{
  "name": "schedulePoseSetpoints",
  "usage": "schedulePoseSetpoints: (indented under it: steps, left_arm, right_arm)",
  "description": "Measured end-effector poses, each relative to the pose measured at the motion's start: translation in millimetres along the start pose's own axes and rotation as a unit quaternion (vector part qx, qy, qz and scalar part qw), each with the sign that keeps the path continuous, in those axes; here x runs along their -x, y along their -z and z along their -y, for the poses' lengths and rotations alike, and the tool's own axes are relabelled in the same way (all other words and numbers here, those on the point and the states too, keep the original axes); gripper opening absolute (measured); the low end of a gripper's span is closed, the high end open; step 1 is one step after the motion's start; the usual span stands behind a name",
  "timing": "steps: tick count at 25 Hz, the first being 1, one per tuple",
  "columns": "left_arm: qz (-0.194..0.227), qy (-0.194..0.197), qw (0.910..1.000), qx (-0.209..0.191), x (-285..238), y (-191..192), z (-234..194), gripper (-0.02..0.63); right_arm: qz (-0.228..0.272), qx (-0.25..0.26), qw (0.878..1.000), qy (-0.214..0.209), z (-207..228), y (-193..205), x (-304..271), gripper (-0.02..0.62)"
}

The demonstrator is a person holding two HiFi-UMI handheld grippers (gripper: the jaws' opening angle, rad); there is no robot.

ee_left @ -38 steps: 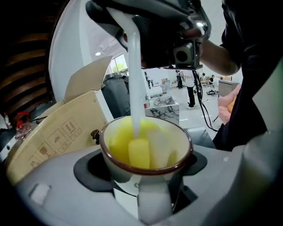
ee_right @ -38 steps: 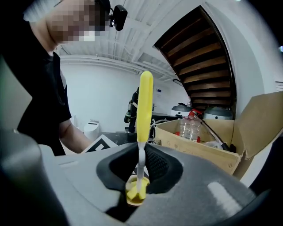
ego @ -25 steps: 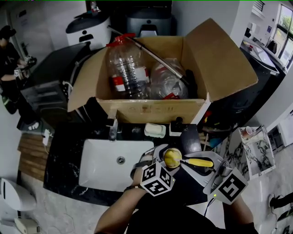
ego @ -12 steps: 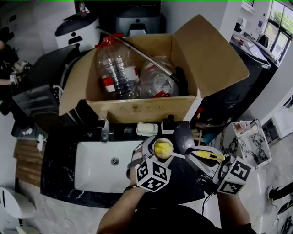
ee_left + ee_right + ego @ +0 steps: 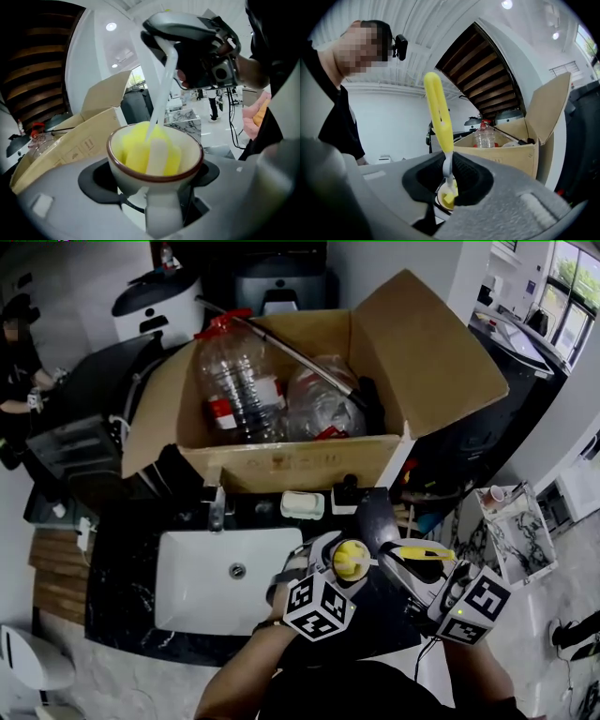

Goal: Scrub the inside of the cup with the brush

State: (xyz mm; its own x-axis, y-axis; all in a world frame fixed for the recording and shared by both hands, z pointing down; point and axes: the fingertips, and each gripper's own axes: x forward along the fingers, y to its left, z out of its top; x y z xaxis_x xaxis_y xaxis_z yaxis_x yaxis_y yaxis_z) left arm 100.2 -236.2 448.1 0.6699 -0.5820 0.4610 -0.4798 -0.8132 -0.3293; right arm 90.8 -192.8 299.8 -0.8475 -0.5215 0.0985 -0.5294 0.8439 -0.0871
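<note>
Head view: the cup point(image 5: 352, 562) and the brush point(image 5: 418, 553) meet just to the right of the white sink point(image 5: 192, 601), over the black table point(image 5: 122, 610).

No writing can be read from where I stand. The open cardboard box point(image 5: 300, 465) behind the sink has small printed marks on its front, too small to make out. The big clear bottle point(image 5: 239, 381) inside it wears a red-and-white label, also illegible. The left tool point(image 5: 159, 197) is clamped on the cup, a cream one with a brown rim, seated between its jaws with the mouth turned toward the other tool. The right tool point(image 5: 447, 180) is closed on the brush where the yellow handle joins the white stem. The brush's yellow sponge head point(image 5: 140, 152) sits down inside the cup, filling most of it.
</note>
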Motion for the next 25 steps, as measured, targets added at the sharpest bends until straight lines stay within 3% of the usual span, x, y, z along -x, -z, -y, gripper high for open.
schedulePoseSetpoints:
  steps: [3,7,11,14,18,22,25]
  left_arm:
    - [-0.01,0.006,0.9998,-0.013,1.3,5.0,4.9,0.43]
    - [-0.027,-0.007,0.9993,-0.026,6.3,11.3,-1.7,0.43]
    - [-0.035,-0.013,0.9981,-0.048,11.7,10.6,-3.7,0.43]
    - [-0.043,-0.005,0.9968,-0.068,12.2,13.5,3.8,0.43]
    - [-0.037,0.007,0.9973,-0.063,12.4,14.4,10.4,0.43]
    - [-0.02,0.011,0.9992,-0.033,14.3,10.9,6.4,0.43]
    - [-0.014,0.012,0.9998,-0.008,15.3,12.4,3.2,0.43]
  right_arm:
    - [-0.011,0.084,0.996,0.002,-11.0,-9.7,-1.8,0.038]
    - [-0.003,0.222,0.975,-0.014,-46.8,-27.0,-11.8,0.04]
    - [-0.122,0.257,0.959,-0.005,-44.6,18.4,-11.3,0.044]
    - [-0.087,0.225,0.97,-0.036,-50.5,13.0,-19.5,0.041]
    - [-0.067,0.092,0.991,-0.076,-43.7,11.8,-17.6,0.041]
    - [-0.012,-0.043,0.997,-0.066,-14.1,-0.9,-3.4,0.044]
    - [0.034,-0.075,0.996,-0.036,6.8,-17.8,10.0,0.041]
